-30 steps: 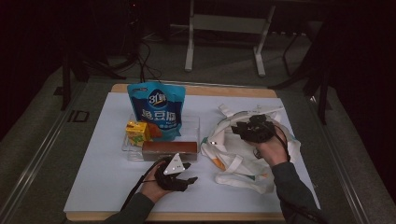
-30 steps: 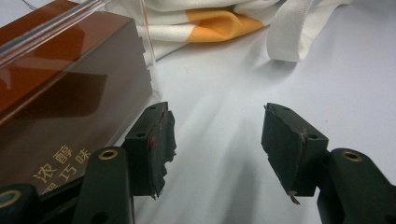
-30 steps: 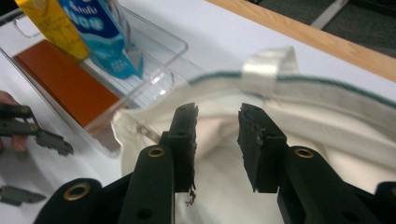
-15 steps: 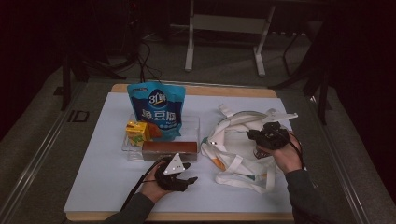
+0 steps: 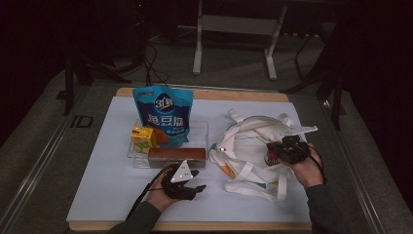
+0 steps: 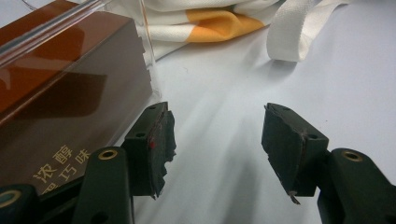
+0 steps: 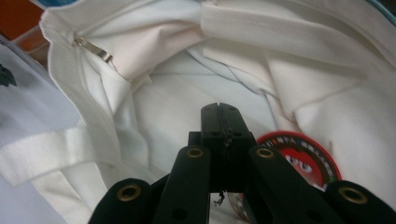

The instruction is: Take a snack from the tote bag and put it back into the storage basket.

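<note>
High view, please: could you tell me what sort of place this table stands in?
Probably a recording studio or lab: a lit table amid darkness, cables on the floor and a metal stand behind.

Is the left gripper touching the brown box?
Apart. In the left gripper view the left gripper has its jaws open over bare table, and the clear tray wall stands between the brown box and the nearer jaw.

The table [image 5: 97, 195] carries one blue pouch [image 5: 163, 114], one yellow carton [image 5: 142, 138], one brown box [image 5: 176, 157], one clear tray [image 5: 200, 129], one white cloth bag [image 5: 248, 146], and two grippers [image 5: 184, 184] [image 5: 287, 148].
</note>
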A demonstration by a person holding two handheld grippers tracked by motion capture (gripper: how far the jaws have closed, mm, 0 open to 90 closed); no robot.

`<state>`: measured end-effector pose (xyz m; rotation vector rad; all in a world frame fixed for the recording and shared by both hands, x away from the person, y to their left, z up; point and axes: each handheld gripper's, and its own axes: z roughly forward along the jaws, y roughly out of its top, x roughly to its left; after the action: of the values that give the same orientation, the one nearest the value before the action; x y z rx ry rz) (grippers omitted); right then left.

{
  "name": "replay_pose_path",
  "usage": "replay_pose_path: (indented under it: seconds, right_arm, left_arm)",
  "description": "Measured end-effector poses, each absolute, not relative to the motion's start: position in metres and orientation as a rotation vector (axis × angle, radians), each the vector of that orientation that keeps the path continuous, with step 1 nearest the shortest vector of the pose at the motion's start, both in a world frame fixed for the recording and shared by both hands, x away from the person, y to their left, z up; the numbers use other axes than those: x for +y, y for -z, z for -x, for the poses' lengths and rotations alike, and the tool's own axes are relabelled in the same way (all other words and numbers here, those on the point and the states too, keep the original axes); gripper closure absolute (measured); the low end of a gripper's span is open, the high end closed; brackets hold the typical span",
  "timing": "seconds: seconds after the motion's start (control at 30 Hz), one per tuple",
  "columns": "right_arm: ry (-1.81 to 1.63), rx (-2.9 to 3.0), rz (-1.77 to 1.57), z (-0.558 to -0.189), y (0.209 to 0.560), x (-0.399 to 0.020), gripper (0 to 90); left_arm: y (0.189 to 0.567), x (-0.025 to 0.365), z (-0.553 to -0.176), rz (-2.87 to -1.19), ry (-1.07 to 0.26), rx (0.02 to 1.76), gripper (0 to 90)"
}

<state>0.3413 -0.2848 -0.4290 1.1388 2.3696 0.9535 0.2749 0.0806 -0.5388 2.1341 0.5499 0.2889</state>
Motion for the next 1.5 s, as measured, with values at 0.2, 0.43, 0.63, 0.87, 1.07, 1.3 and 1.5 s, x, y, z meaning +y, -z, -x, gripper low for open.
replay_pose_path:
  seconds: [0.2,0.43,0.63,0.87,1.07,1.3,1.5]
  right_arm:
    - [-0.941,2.36,-1.166,-0.334,0.432,-0.3,89.9]
    - [-0.921,2.349,-1.207,-0.328,0.441,-0.315,89.9]
    - [-0.901,2.346,-1.226,-0.324,0.447,-0.325,89.9]
    - [-0.877,2.344,-1.25,-0.32,0.453,-0.333,89.9]
    - [-0.846,2.349,-1.275,-0.318,0.461,-0.34,89.9]
    - [-0.835,2.353,-1.276,-0.322,0.463,-0.335,89.9]
    - [-0.827,2.37,-1.258,-0.328,0.462,-0.326,89.9]
  left_arm:
    - [0.539,0.081,-0.275,-2.133,-0.287,0.549,42.0]
    - [0.539,0.081,-0.275,-2.133,-0.287,0.551,42.1]
    - [0.539,0.081,-0.275,-2.135,-0.289,0.55,42.0]
    - [0.539,0.081,-0.275,-2.135,-0.289,0.55,42.0]
    - [0.539,0.08,-0.275,-2.135,-0.289,0.551,42.0]
    - [0.539,0.08,-0.275,-2.135,-0.289,0.55,42.0]
    - [0.539,0.08,-0.275,-2.136,-0.29,0.551,42.1]
